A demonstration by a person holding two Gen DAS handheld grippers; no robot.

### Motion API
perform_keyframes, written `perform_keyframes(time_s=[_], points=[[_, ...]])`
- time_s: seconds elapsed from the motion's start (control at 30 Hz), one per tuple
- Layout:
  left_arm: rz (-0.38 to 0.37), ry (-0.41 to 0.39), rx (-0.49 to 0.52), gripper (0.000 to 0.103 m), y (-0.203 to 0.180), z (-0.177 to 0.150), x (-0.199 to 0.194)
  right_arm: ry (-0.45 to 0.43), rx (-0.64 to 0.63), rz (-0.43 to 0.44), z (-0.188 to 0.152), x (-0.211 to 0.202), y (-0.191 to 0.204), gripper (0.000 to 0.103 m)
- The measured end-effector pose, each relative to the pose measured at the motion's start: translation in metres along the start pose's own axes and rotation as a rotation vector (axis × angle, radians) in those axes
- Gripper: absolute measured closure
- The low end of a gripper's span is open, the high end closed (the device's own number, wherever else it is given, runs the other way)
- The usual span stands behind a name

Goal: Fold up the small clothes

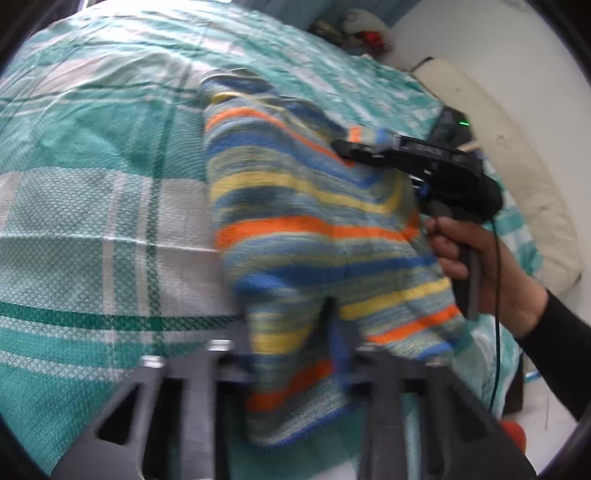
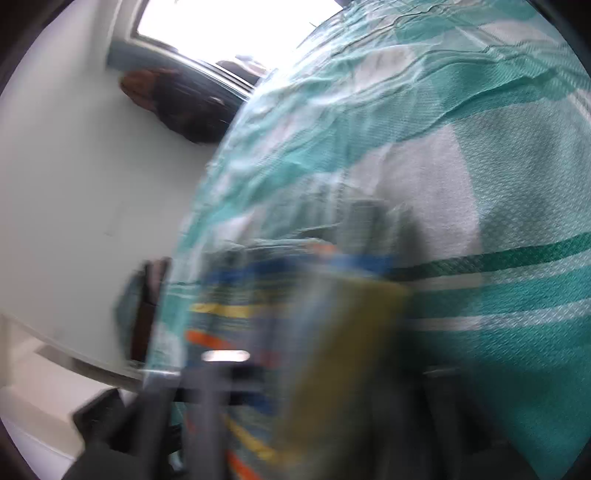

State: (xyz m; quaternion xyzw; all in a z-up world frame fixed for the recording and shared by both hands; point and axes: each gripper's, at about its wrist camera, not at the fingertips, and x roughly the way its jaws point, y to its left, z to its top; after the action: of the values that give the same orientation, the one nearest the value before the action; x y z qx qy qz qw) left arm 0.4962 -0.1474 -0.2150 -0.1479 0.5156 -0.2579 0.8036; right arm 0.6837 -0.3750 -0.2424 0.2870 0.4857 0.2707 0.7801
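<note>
A small striped knit garment in blue, yellow, orange and grey hangs lifted above the bed. My left gripper is shut on its near lower edge, and the cloth drapes down between the fingers. My right gripper is seen from the side at the right, shut on a far corner of the garment. In the blurred right wrist view the same striped cloth fills the space at the right gripper and hides its fingertips.
A teal and white checked bedspread covers the bed. A cream pillow lies at the right edge by the white wall. A heap of clothes sits at the far end. A window is beyond.
</note>
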Motion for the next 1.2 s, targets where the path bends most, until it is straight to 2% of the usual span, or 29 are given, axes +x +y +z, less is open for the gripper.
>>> perform_keyframes(time_s=[0.1, 0.27, 0.47, 0.53, 0.57, 0.6, 0.63, 0.67, 0.7, 0.73, 0.83, 0.9, 1.0, 1.03, 1.1, 1.17, 1.2], points=[[0.022, -0.028, 0.011, 0.092, -0.007, 0.0, -0.01, -0.056, -0.084, -0.04, -0.001, -0.013, 0.019, 0.084], [-0.004, -0.102, 0.031, 0.094, -0.025, 0.003, -0.05, -0.117, -0.201, -0.002, -0.001, -0.045, 0.074, 0.084], [0.009, -0.191, 0.101, 0.094, -0.04, 0.01, -0.125, -0.162, -0.301, 0.09, -0.003, -0.087, 0.148, 0.084], [0.027, -0.196, 0.103, 0.09, -0.037, 0.011, -0.128, -0.171, -0.312, 0.091, 0.001, -0.088, 0.161, 0.084], [0.055, -0.187, 0.099, 0.078, -0.035, 0.012, -0.122, -0.179, -0.312, 0.069, 0.003, -0.085, 0.163, 0.078], [0.115, -0.173, 0.092, 0.054, -0.035, 0.012, -0.111, -0.182, -0.302, 0.042, 0.005, -0.084, 0.162, 0.067], [0.192, -0.165, 0.092, 0.046, -0.031, 0.007, -0.102, -0.171, -0.285, -0.017, 0.007, -0.077, 0.156, 0.035], [0.26, -0.164, 0.099, 0.042, -0.029, 0.001, -0.096, -0.156, -0.264, -0.124, 0.008, -0.071, 0.149, 0.01], [0.332, -0.154, 0.115, 0.042, -0.026, -0.009, -0.096, -0.158, -0.247, -0.203, 0.005, -0.069, 0.143, 0.01], [0.369, -0.142, 0.134, 0.042, -0.028, -0.02, -0.098, -0.171, -0.239, -0.28, -0.002, -0.074, 0.137, 0.01], [0.463, -0.179, 0.214, 0.027, -0.043, -0.059, -0.123, -0.172, -0.25, -0.386, -0.037, -0.1, 0.136, 0.009], [0.576, -0.244, 0.285, 0.008, -0.065, -0.092, -0.15, -0.152, -0.282, -0.448, -0.071, -0.119, 0.143, 0.009], [0.643, -0.304, 0.314, 0.003, -0.088, -0.117, -0.179, -0.08, -0.343, -0.591, -0.141, -0.145, 0.161, 0.005], [0.659, -0.306, 0.308, 0.003, -0.092, -0.125, -0.187, -0.061, -0.352, -0.639, -0.175, -0.156, 0.173, 0.0], [0.688, -0.314, 0.285, 0.002, -0.102, -0.141, -0.206, -0.067, -0.34, -0.649, -0.216, -0.171, 0.18, 0.0], [0.666, -0.265, 0.249, 0.002, -0.106, -0.152, -0.219, -0.08, -0.311, -0.637, -0.264, -0.185, 0.198, 0.0], [0.634, -0.195, 0.219, 0.003, -0.107, -0.158, -0.225, -0.089, -0.294, -0.629, -0.289, -0.192, 0.21, 0.0]])
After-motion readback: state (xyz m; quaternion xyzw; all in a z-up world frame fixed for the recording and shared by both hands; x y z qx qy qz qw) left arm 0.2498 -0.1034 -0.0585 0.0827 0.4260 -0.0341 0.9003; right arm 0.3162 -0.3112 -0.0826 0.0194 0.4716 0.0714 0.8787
